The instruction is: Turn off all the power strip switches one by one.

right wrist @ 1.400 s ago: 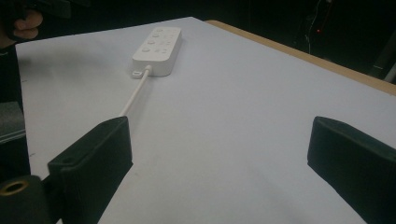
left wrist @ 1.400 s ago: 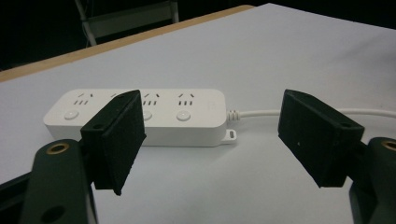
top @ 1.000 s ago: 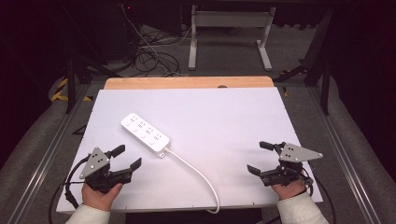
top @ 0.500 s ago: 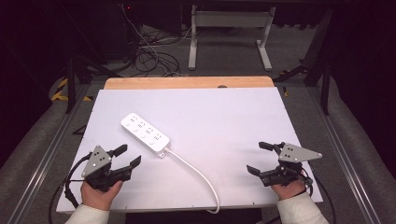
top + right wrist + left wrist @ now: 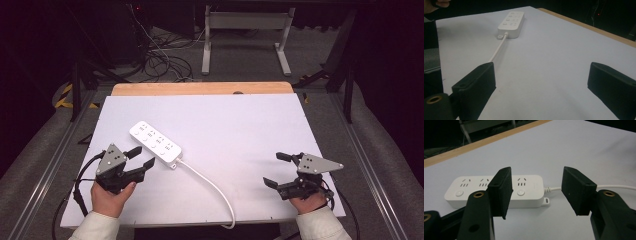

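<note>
A white power strip (image 5: 155, 143) lies at an angle on the white table top (image 5: 240, 125), left of the middle. Its white cable (image 5: 210, 187) curves to the front edge and drops over it. My left gripper (image 5: 141, 157) stands open just short of the strip's cable end, nothing between its jaws; its own view has the strip (image 5: 496, 191) right behind the open gripper (image 5: 537, 191). Far right, near the front edge, my right gripper (image 5: 278, 169) is open and empty. The strip (image 5: 511, 23) and cable (image 5: 497, 51) lie well beyond that gripper (image 5: 541, 82).
A wooden strip (image 5: 200, 88) runs along the table's far edge. Behind it stand a metal frame leg (image 5: 247, 35) and tangled cables (image 5: 160, 60) on the floor. Metal rails (image 5: 50, 165) flank the table.
My left gripper has crept a little forward and right, toward the strip's cable end. The right gripper has stayed where it was.
</note>
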`<state>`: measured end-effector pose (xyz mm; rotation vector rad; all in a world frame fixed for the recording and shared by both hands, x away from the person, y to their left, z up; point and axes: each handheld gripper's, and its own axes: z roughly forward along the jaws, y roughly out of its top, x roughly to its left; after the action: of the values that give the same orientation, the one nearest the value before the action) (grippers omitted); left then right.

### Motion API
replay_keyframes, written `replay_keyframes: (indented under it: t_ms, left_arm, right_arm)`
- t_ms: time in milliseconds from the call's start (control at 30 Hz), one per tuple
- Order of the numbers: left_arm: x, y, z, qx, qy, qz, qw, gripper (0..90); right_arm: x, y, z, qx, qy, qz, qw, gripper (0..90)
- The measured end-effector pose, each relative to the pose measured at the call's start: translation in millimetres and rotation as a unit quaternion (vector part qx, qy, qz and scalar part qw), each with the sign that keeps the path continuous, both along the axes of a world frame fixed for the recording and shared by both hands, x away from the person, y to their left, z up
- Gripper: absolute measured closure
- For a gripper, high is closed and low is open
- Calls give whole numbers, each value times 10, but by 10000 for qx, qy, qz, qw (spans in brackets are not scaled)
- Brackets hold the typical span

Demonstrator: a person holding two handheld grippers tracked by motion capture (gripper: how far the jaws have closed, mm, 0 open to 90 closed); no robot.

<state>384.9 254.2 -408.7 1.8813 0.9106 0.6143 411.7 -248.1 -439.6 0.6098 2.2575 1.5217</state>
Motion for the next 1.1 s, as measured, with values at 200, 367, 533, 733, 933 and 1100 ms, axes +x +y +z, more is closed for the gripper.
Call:
replay_keyframes:
  t_ms: [200,367,533,733,933,1100]
  left_arm:
    - [140,-51,43,-55,119,-78,9999,423]
    - [234,-84,66,-21,151,-99,9998,429]
    - [353,-156,80,67,239,-119,9996,432]
    - [464,-196,79,67,313,-164,9994,461]
    - [500,-179,95,26,562,-211,9982,652]
    - [537,-167,89,184,781,-414,9959,896]
  right_arm:
    - [3,5,-5,-1,7,21,10000,83]
    - [4,9,-9,-3,24,35,10000,83]
    - [8,11,-13,-17,43,35,10000,83]
    - [12,13,-18,-15,56,51,10000,83]
    - [13,8,-19,-25,66,55,10000,83]
    - [8,17,-18,-14,56,79,10000,83]
